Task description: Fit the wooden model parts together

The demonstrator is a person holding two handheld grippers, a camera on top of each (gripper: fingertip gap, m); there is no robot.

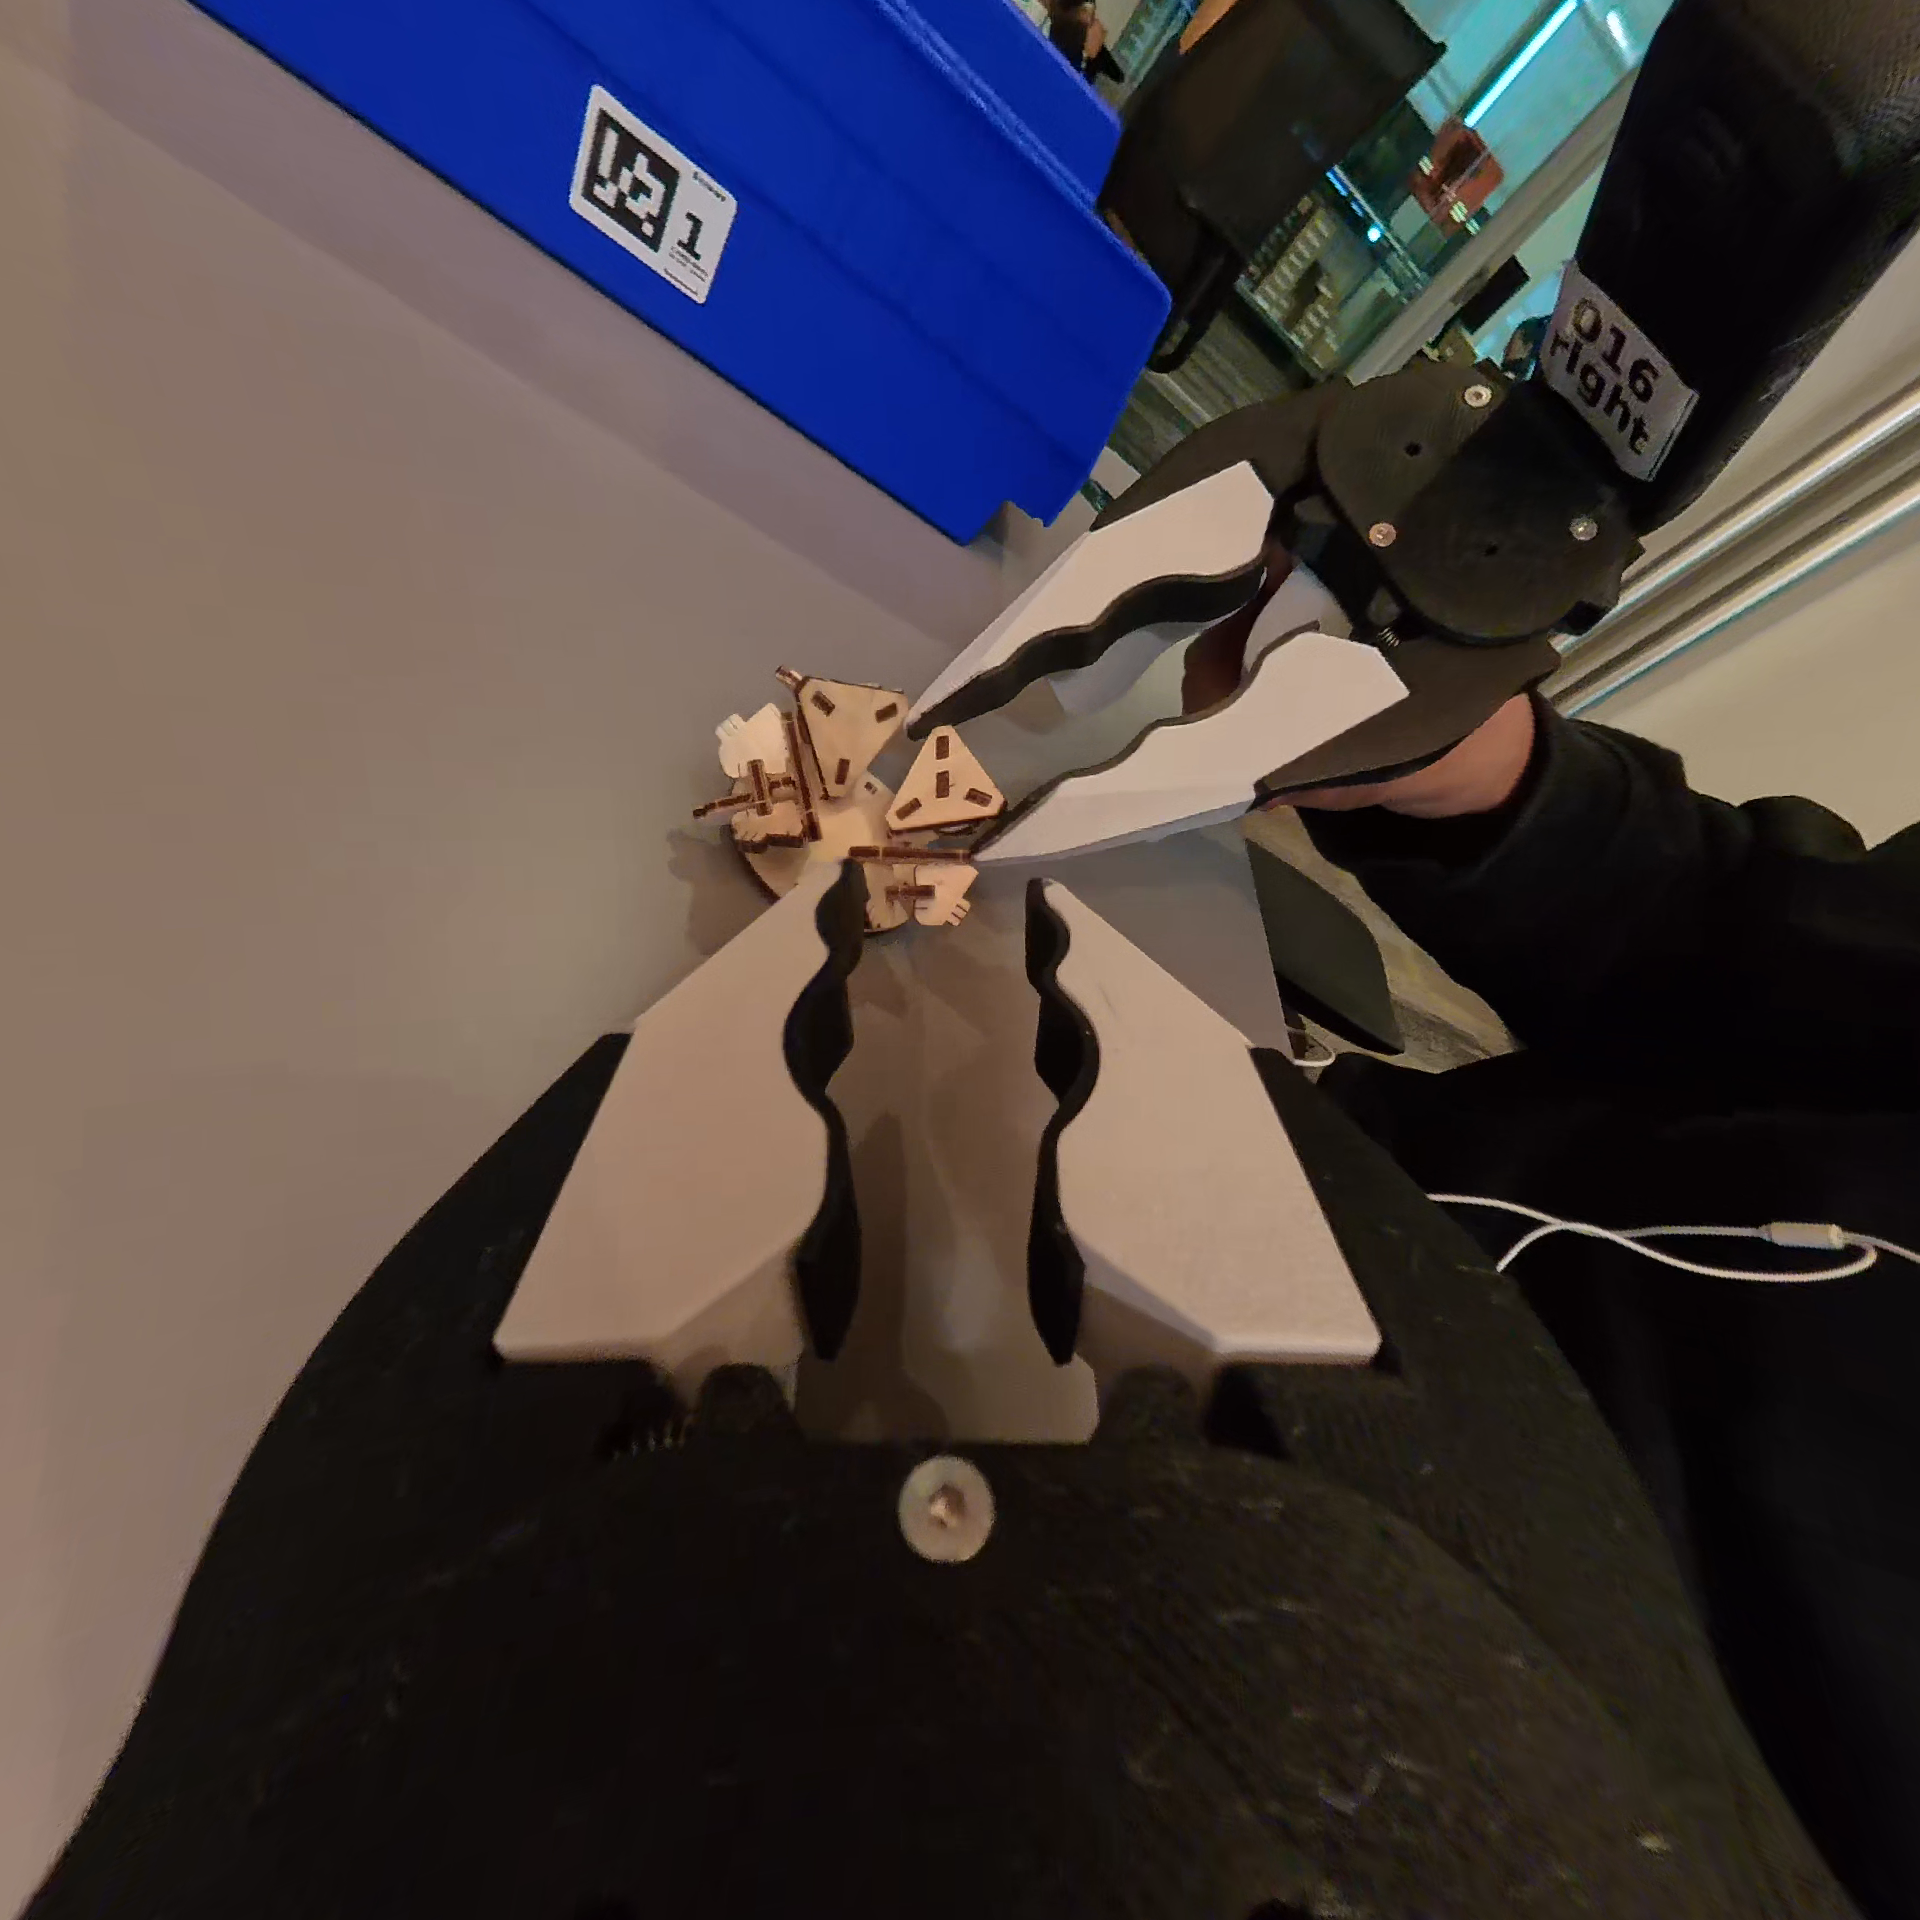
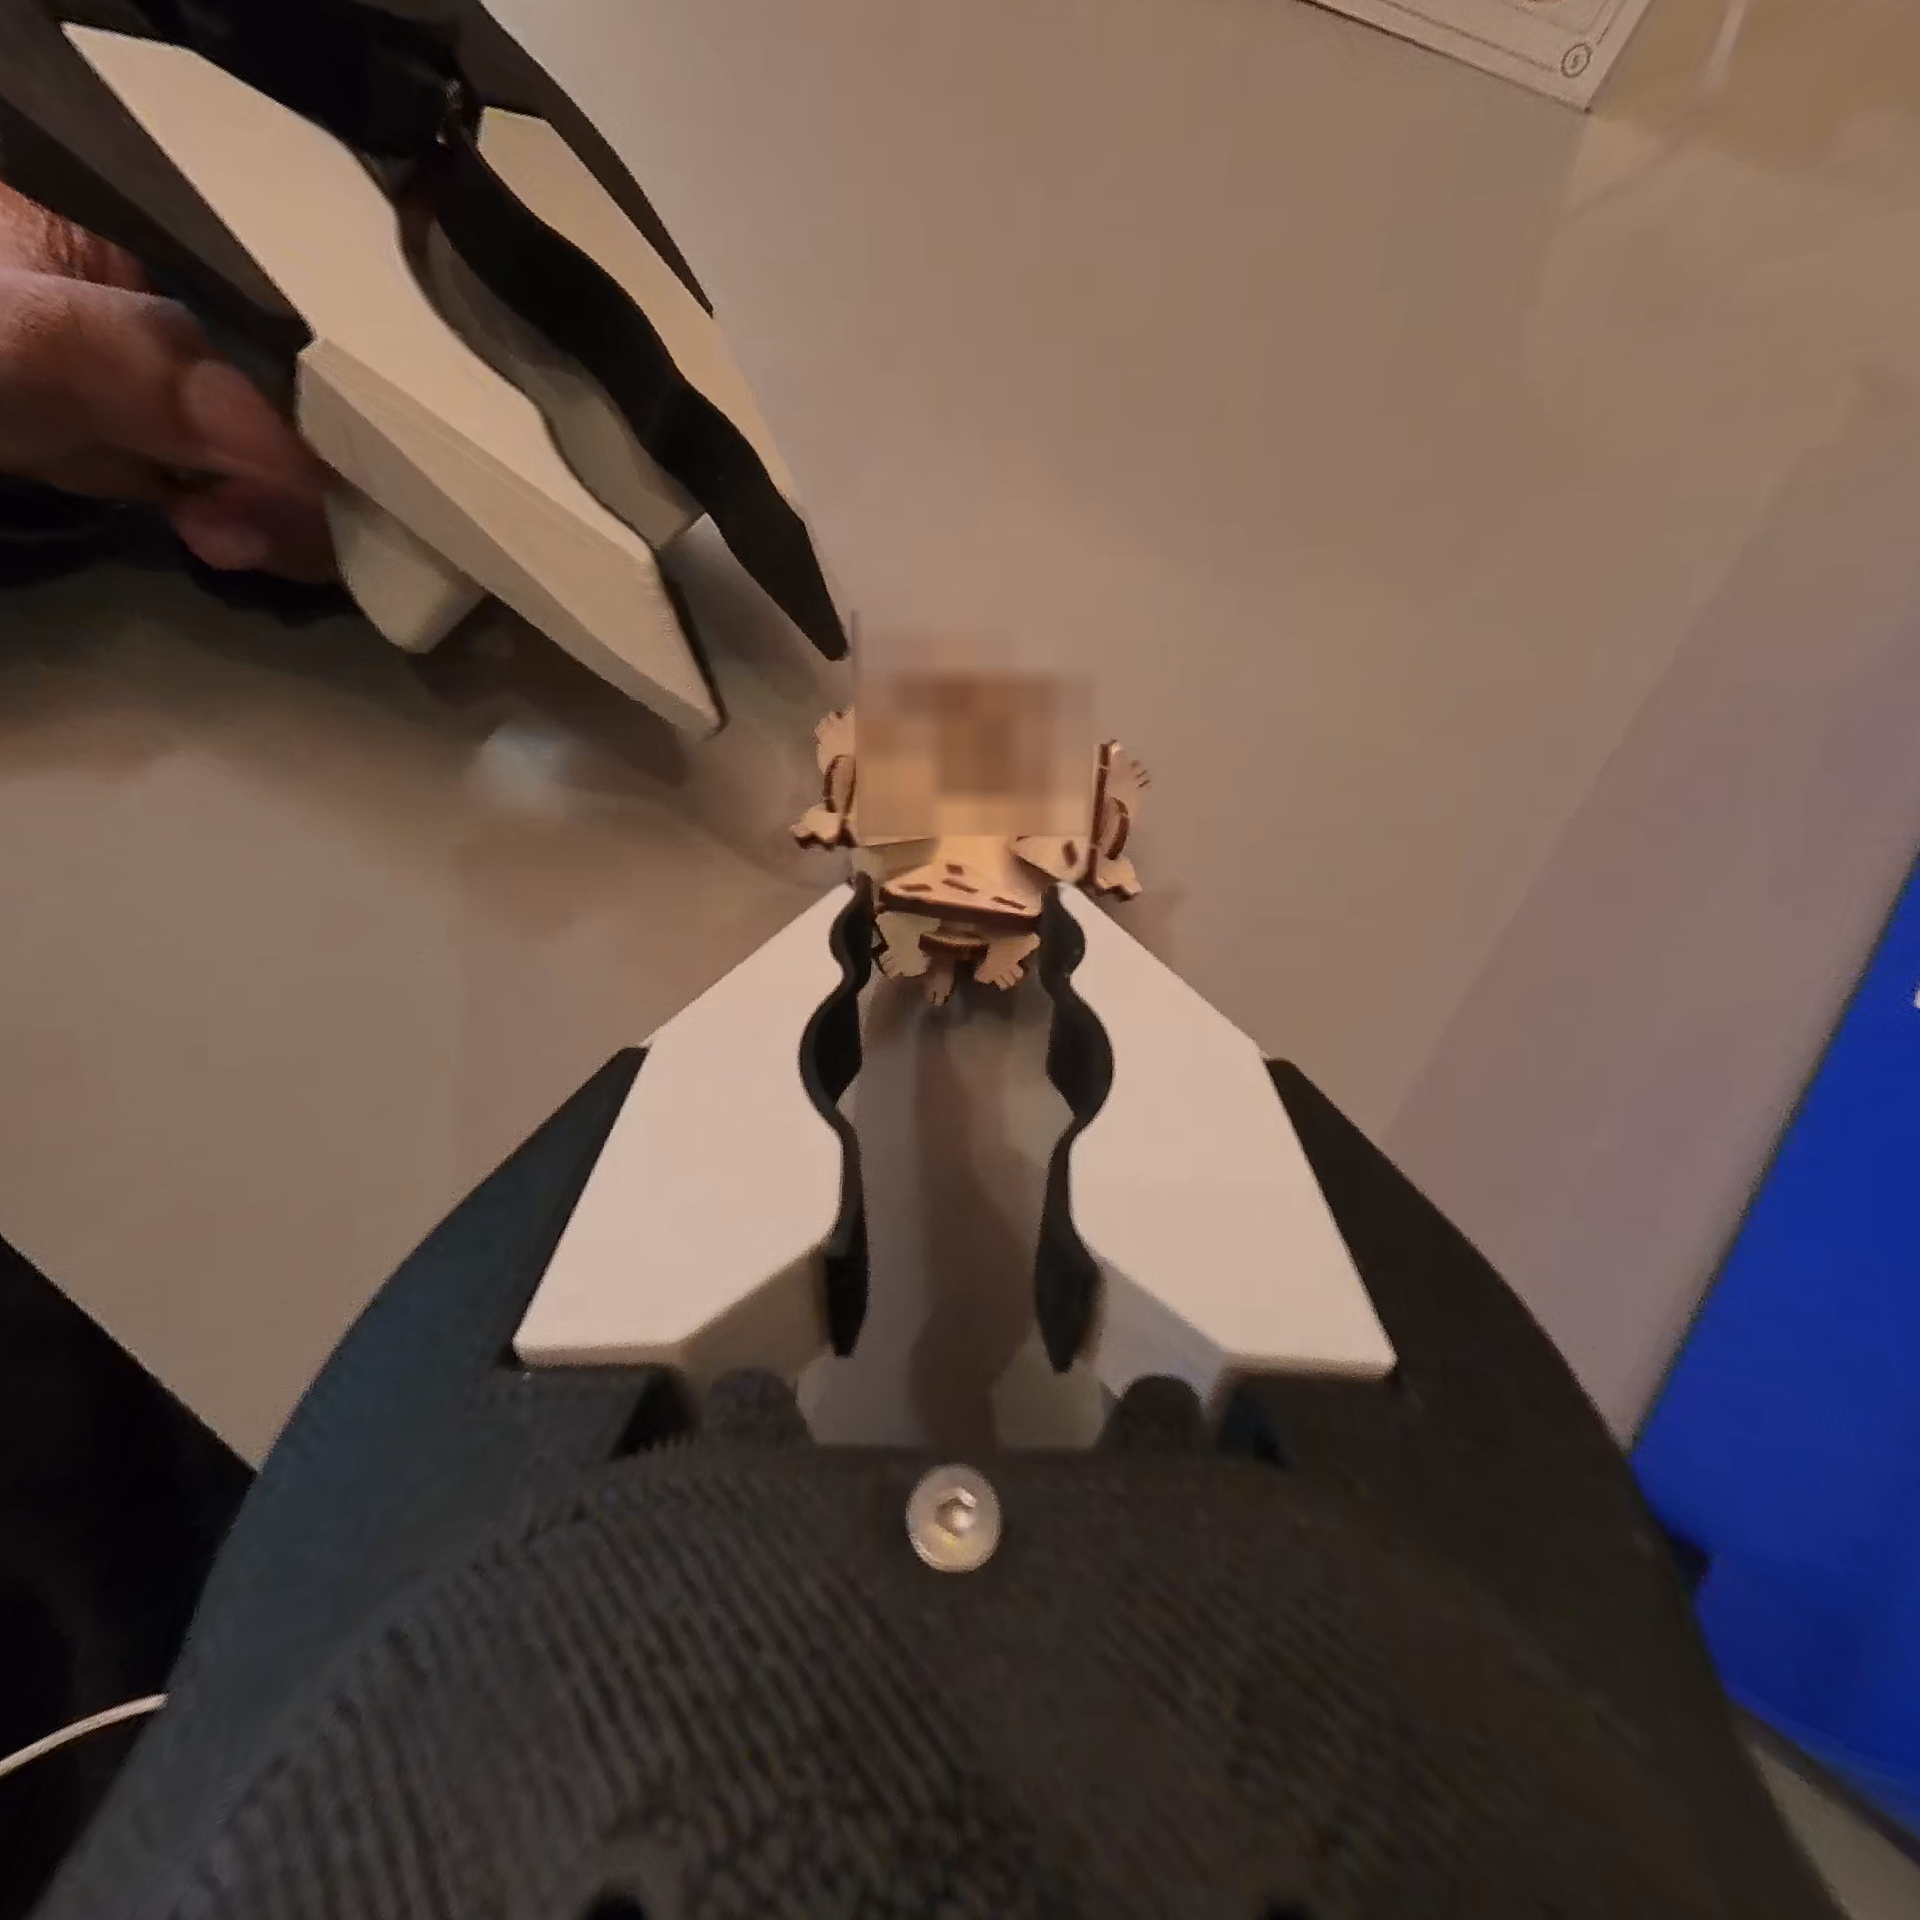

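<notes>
Beside the blue bin (image 1: 790,239), a wooden model (image 1: 842,800) rests on the table (image 1: 312,831). Right gripper (image 2: 956,914) is clamped on its triangular plate; left gripper (image 1: 935,894) stands apart, near the model. Steady hold matters, I judge.

count: two grippers, left gripper (image 1: 940,894) and right gripper (image 2: 956,914). one wooden model (image 1: 842,805) carrying two triangular plates (image 1: 948,784). one blue bin (image 1: 831,239) bearing one white sticker (image 1: 652,194). one white cable (image 1: 1662,1247). one grey table (image 1: 312,727).
</notes>
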